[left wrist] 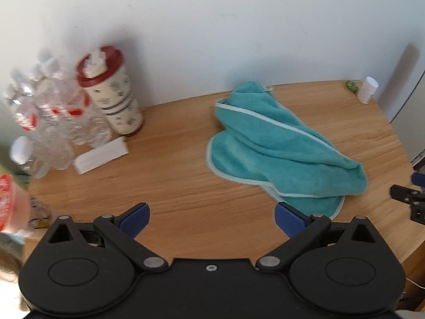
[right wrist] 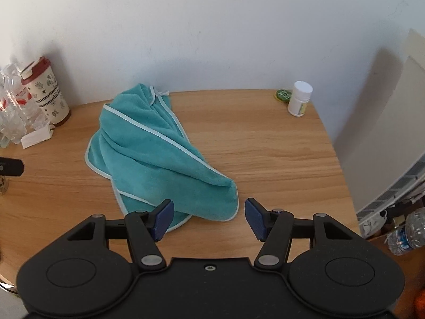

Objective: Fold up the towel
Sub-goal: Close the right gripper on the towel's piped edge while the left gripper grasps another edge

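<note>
The towel (right wrist: 159,154) lies crumpled in a loose heap on the table (right wrist: 265,143), bunched lengthwise with its pale edging twisted over itself, so nothing is folded yet. The right gripper (right wrist: 208,219) hangs just short of the towel's near end, spread wide and empty, probably lined up to take the near corner. The left gripper (left wrist: 211,220) sits off the towel's left near edge, also spread and holding nothing. A tumbler (left wrist: 111,93) and clear bottles (left wrist: 47,111) stand well left of the towel, a white pill bottle (right wrist: 300,98) far right, leaving room to spread it flat
</note>
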Motion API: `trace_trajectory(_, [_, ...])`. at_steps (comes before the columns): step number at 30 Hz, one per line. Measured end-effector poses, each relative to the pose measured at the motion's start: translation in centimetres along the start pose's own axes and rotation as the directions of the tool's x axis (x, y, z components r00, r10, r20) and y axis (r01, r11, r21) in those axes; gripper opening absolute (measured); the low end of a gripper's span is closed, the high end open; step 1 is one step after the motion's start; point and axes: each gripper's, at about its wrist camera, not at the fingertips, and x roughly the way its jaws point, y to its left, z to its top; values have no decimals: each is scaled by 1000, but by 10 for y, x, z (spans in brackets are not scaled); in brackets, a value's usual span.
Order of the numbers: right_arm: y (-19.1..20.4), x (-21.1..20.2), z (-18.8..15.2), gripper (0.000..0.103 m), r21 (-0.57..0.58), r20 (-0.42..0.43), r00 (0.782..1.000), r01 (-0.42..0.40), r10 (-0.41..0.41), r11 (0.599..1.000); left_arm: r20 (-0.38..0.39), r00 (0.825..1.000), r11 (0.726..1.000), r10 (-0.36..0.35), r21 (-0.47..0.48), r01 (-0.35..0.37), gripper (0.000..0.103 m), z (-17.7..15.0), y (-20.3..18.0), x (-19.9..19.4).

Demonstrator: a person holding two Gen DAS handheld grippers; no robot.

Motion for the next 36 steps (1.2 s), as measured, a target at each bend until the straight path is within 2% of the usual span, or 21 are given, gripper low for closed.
trace_trajectory(1, [-2,5,1,35,-7,3,1000,-12,12,1000,16,1000,1000,-16,-7,16,102,-1,1,6])
trace_trajectory(8, [-18,46,11,35,-77,23,995,-97,99,992,14,1000,999,-5,-45,5,102,2,4,66])
trace_trajectory(13, [-23,74,21,35,-127,6,990,-137,139,982,16,1000,998,7,-70,-5,102,6,6,101])
trace_trajectory(19, [-30,116,31,35,-188,-45,978,-209,204,960,5,998,994,59,-88,-59,102,12,12,137])
trace_trajectory(26, [-31,142,34,36,-229,-114,960,-277,257,933,-28,998,987,61,-150,-64,101,17,18,165])
trace_trajectory(28, [-33,148,36,33,-220,-146,951,-299,272,929,-33,998,987,56,-147,-61,89,18,16,169])
trace_trajectory(29, [-36,150,40,26,-205,-169,938,-333,302,920,-41,998,987,54,-147,-60,81,18,16,171])
trace_trajectory(30, [-38,152,41,13,-201,-179,933,-346,313,916,-48,997,987,52,-147,-58,66,18,16,173])
trace_trajectory(31, [-40,152,43,11,-193,-187,930,-350,316,917,-48,998,986,49,-156,-56,61,18,17,174])
trace_trajectory(36, [-51,147,46,6,-156,-174,924,-366,340,917,-40,998,987,38,-156,-43,59,18,15,178])
